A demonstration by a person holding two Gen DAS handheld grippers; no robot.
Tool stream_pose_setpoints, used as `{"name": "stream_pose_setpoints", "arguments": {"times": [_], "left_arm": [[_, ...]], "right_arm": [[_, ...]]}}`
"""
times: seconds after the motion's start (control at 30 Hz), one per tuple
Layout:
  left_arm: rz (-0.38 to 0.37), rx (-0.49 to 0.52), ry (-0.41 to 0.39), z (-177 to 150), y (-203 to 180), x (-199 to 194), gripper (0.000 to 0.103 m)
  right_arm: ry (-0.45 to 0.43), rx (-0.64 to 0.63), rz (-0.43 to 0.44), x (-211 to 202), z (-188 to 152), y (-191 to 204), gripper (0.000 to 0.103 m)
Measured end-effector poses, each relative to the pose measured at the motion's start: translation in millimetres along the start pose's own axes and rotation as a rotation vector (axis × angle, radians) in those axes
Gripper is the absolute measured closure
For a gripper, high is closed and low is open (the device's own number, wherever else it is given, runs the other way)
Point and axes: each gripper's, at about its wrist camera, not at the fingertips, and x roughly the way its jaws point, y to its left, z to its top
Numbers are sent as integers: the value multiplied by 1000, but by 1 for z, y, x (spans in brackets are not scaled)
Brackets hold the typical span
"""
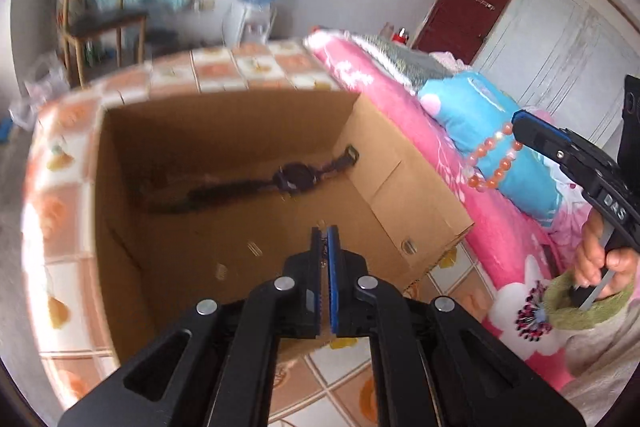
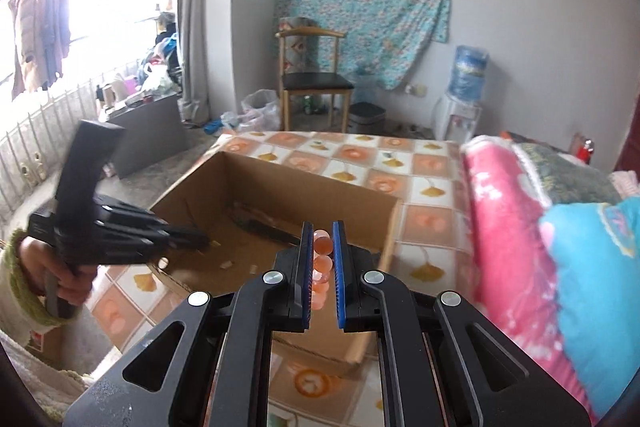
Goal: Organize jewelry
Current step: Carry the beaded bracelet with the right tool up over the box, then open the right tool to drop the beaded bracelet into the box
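Note:
An open cardboard box point(image 1: 416, 187) stands on the tiled table. A dark wristwatch point(image 1: 292, 179) lies flat on its floor. My left gripper point(image 1: 325, 231) is shut and empty, just above the box's near side. My right gripper point(image 2: 321, 227) is shut on an orange bead bracelet point(image 2: 323, 251), held above the box's point(image 2: 392, 231) near right corner. In the left wrist view the bracelet point(image 1: 494, 163) hangs from the right gripper point(image 1: 518, 123), to the right of the box over the bedding. The left gripper point(image 2: 200, 241) shows over the box's left side.
The table point(image 2: 424, 187) has an orange and white tile-pattern cover. Pink and blue bedding point(image 2: 560, 235) is piled along its right side. A wooden chair point(image 2: 312, 79), a water dispenser point(image 2: 464, 95) and bags stand behind the table.

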Motion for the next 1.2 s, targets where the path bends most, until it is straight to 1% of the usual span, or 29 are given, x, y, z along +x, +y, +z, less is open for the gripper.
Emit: {"name": "stream_pose_setpoints", "arguments": {"times": [0.07, 0.1, 0.17, 0.2, 0.27, 0.3, 0.37, 0.4, 0.43, 0.47, 0.6, 0.7, 0.73, 0.77, 0.83, 0.87, 0.9, 0.97, 1.0, 1.03, 1.07, 1.1, 1.17, 1.2], "left_arm": [[-19, -29, 84, 1, 8, 21, 100], [-5, -52, 135, 0, 14, 33, 100], [7, -70, 209, -1, 20, 50, 100], [17, -78, 238, -2, 23, 57, 100], [19, -83, 275, -4, 27, 64, 100], [18, -87, 278, -4, 28, 65, 99], [15, -89, 286, -3, 29, 66, 89], [18, -88, 282, -2, 30, 66, 87], [24, -85, 277, -3, 30, 66, 83], [25, -84, 274, -3, 30, 64, 81], [33, -91, 215, 0, 31, 49, 80], [61, -83, 119, 5, 27, 24, 78], [71, -82, 92, 5, 26, 17, 75], [90, -77, 57, 5, 23, 6, 72], [126, -62, 2, 1, 19, -11, 68], [148, -58, -22, -2, 16, -19, 66], [166, -54, -43, -5, 14, -27, 65], [188, -49, -67, -9, 11, -38, 61], [204, -43, -80, -12, 8, -44, 59], [216, -41, -88, -14, 7, -47, 56], [229, -37, -97, -17, 5, -51, 53], [242, -32, -108, -19, 3, -55, 51], [258, -33, -127, -24, 0, -59, 43], [268, -35, -138, -27, -2, -63, 41]], "right_arm": [[25, 3, 26, 20, 0, 2, 96], [36, 2, 33, 27, 0, 4, 96], [70, 8, 48, 44, -3, 3, 96], [76, -9, 63, 49, -4, 3, 96], [112, 2, 76, 61, -9, 2, 96], [129, 12, 81, 64, -11, 1, 96], [162, 37, 97, 71, -15, -3, 96], [185, 57, 113, 76, -17, -6, 96], [200, 72, 119, 78, -19, -7, 96], [213, 82, 128, 79, -19, -8, 96], [279, 114, 190, 88, -19, -6, 96], [331, 134, 259, 96, -18, 2, 96], [345, 142, 276, 98, -18, 3, 96], [379, 155, 298, 103, -19, 5, 95], [432, 183, 303, 110, -23, 4, 94], [449, 195, 298, 112, -25, 3, 90], [463, 202, 288, 112, -27, 2, 89], [458, 230, 268, 107, -28, -1, 89], [446, 238, 263, 100, -28, -3, 89], [432, 245, 259, 94, -27, -3, 87], [417, 253, 255, 89, -26, -4, 84], [393, 262, 248, 79, -25, -4, 83], [355, 273, 227, 67, -23, -5, 77], [328, 274, 213, 55, -23, -3, 75]]}}
